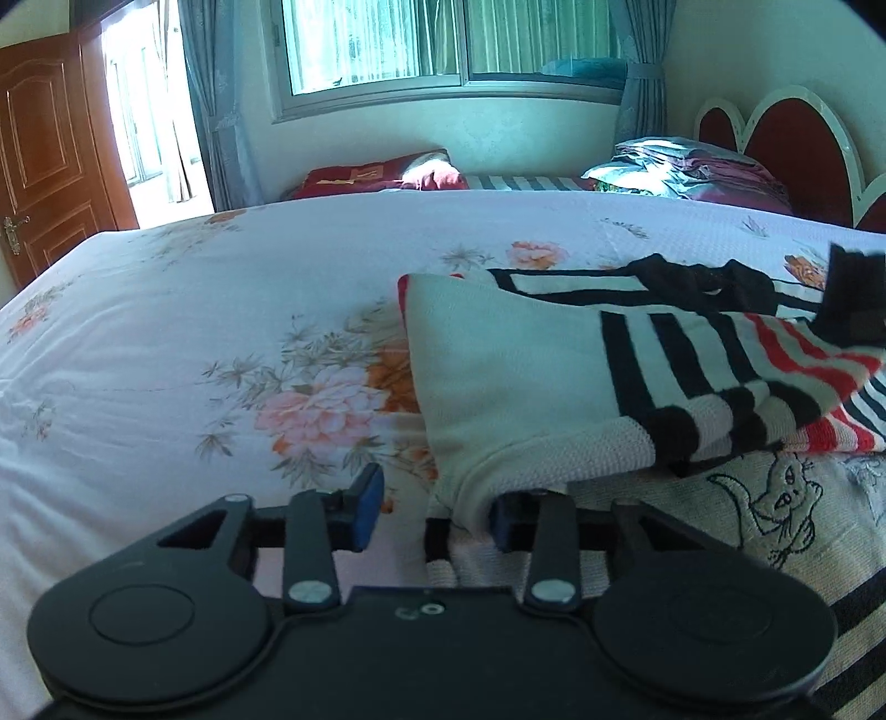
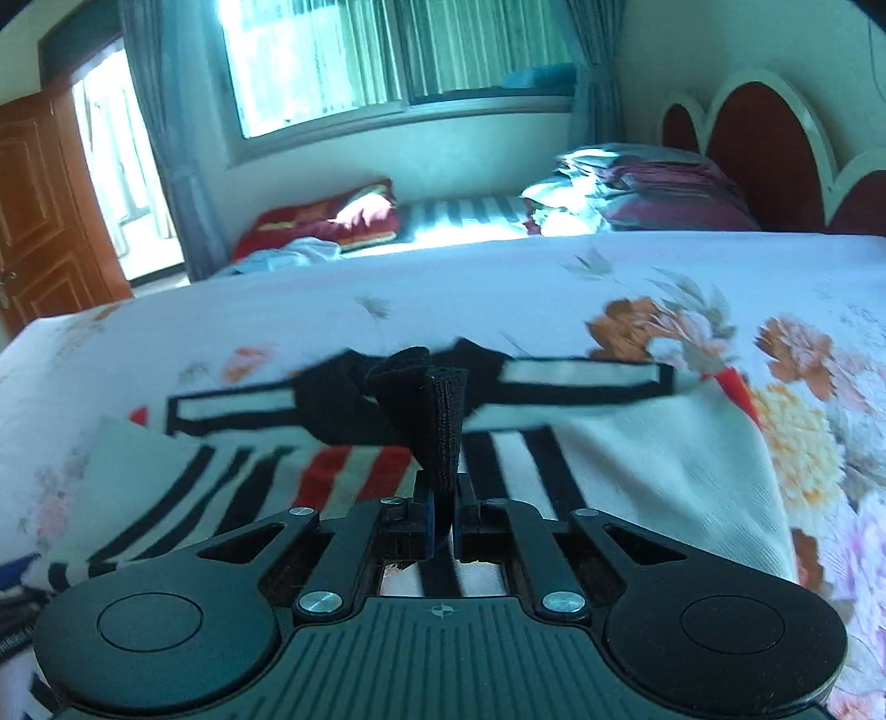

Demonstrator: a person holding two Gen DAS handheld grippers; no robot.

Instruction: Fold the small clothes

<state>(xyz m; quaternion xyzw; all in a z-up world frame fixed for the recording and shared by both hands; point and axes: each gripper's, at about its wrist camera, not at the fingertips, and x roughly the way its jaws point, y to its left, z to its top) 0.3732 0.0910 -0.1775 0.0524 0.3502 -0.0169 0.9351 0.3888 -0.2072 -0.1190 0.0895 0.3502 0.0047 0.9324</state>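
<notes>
I'm seeing the right gripper point(image 2: 441, 531) clenching the black collar point(image 2: 437, 410) of the striped knit sweater point(image 1: 554, 354), pulling it up off the fabric. The left gripper point(image 1: 437, 512) is sitting with jaws apart, one pad tucked under the sweater's cream hem, the other clear. The sweater is lying on the floral bedsheet point(image 1: 194, 310), toward the bed's near edge, headboard point(image 1: 775, 144) beyond.

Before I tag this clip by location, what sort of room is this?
Most likely a home bedroom: a large bed under a floral sheet, a scalloped red headboard, pillows stacked by it, and a curtained window. A striped knit garment lies on the bed.
</notes>
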